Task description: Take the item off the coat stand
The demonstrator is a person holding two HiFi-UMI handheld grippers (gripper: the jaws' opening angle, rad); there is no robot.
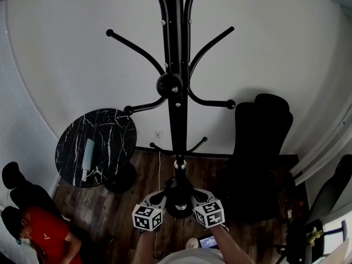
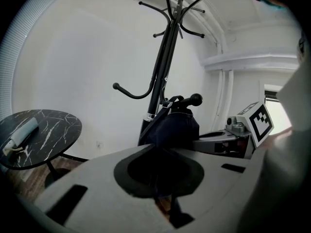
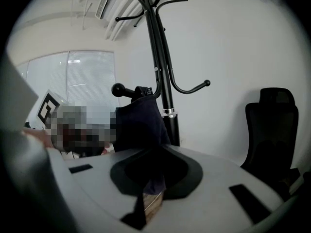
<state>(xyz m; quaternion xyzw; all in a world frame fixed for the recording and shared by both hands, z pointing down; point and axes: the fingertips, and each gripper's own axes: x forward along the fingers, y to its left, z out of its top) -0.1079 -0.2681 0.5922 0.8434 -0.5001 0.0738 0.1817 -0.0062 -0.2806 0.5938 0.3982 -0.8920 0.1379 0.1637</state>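
Note:
A black coat stand [image 1: 176,98] rises in front of me. A dark blue cloth item [image 2: 176,126] hangs by a strap from one of its low knobbed hooks [image 2: 195,99]. In the right gripper view the same cloth item [image 3: 139,123] hangs under the hook's knob [image 3: 118,89]. My left gripper [image 2: 163,200] is shut, with a fold of the cloth pinched between its jaws. My right gripper [image 3: 148,198] is shut on the cloth from the other side. In the head view both grippers, left [image 1: 159,198] and right [image 1: 196,196], sit close together at the stand's foot, where the cloth is hard to make out.
A round black marble table [image 1: 113,128] with a pale rolled thing [image 1: 88,154] stands to the left. A black office chair [image 1: 259,147] is to the right by the wall. A person in red [image 1: 47,236] sits at the lower left on the wooden floor [image 1: 82,202].

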